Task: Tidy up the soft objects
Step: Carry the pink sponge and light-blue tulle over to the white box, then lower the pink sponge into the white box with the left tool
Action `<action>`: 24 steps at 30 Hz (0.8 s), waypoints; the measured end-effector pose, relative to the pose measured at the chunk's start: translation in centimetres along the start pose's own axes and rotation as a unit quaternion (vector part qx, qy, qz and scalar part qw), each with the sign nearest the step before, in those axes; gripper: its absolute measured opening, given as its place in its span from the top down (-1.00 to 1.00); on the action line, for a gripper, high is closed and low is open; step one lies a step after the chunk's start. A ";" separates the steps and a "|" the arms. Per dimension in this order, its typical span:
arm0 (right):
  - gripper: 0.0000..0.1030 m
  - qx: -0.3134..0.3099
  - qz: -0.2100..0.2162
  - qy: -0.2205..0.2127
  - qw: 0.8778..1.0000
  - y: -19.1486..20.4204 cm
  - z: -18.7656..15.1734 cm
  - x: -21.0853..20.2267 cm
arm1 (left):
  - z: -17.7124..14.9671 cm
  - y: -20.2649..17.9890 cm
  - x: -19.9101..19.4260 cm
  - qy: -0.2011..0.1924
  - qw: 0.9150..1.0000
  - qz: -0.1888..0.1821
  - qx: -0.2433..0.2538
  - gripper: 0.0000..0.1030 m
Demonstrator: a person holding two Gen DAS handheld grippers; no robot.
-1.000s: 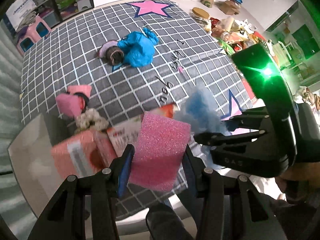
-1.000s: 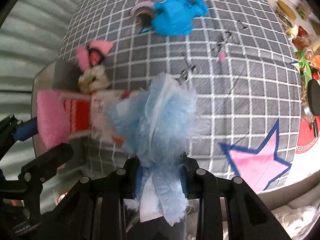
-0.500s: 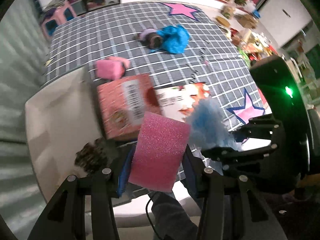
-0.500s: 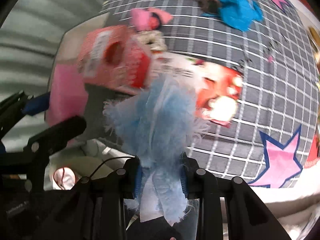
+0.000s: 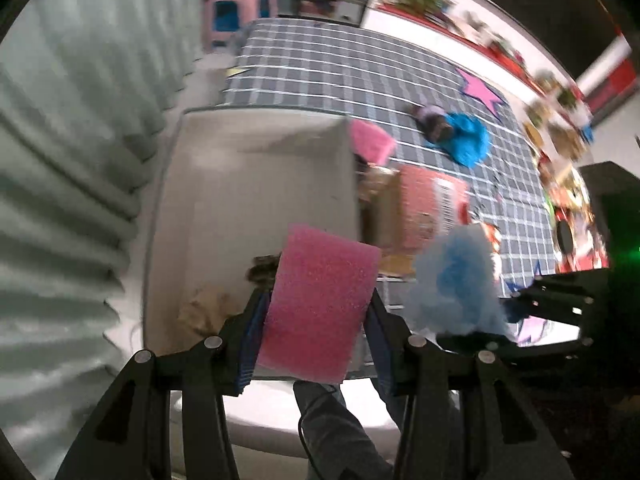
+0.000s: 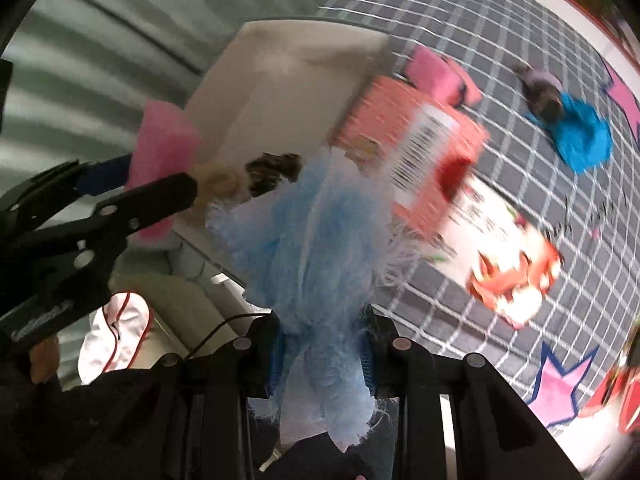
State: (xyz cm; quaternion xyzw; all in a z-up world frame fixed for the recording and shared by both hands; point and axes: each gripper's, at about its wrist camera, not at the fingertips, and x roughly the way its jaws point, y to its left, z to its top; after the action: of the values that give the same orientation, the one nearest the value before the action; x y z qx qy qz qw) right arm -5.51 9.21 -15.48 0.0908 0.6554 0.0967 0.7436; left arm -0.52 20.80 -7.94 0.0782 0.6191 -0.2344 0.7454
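white bin (image 5: 256,184) beneath pink sponge (image 5: 320,304) between left gripper (image 5: 316,320) fingers

No text can be read. The red box (image 6: 416,152) carries a white barcode label (image 6: 424,136), its digits blurred; print on the white packet (image 6: 508,256) is also illegible.

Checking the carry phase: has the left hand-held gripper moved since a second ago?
Yes. The left hand-held gripper, shut on the pink sponge, has swung left off the checked cloth to hang over the white bin.
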 end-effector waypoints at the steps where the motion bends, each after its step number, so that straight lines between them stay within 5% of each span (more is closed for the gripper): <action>1: 0.37 -0.007 0.001 -0.001 1.000 0.5 0.4 0.1 | -0.1 0.6 0.0 0.000 1.000 0.004 -0.008 0.01; 9: 0.37 -0.036 0.013 -0.005 0.999 3.6 4.3 0.1 | -0.5 4.6 0.0 -0.005 0.997 0.027 -0.065 0.01; 24: 0.37 -0.017 0.023 -0.008 1.000 4.4 9.3 -0.2 | 1.5 5.9 1.6 -0.006 0.994 0.047 -0.095 0.01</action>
State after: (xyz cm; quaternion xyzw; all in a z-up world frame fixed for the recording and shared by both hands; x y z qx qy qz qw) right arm 3.60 13.37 -12.97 0.0945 0.6451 0.1242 0.7480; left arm 3.62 24.98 -10.16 0.0347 0.6294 -0.1392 0.7637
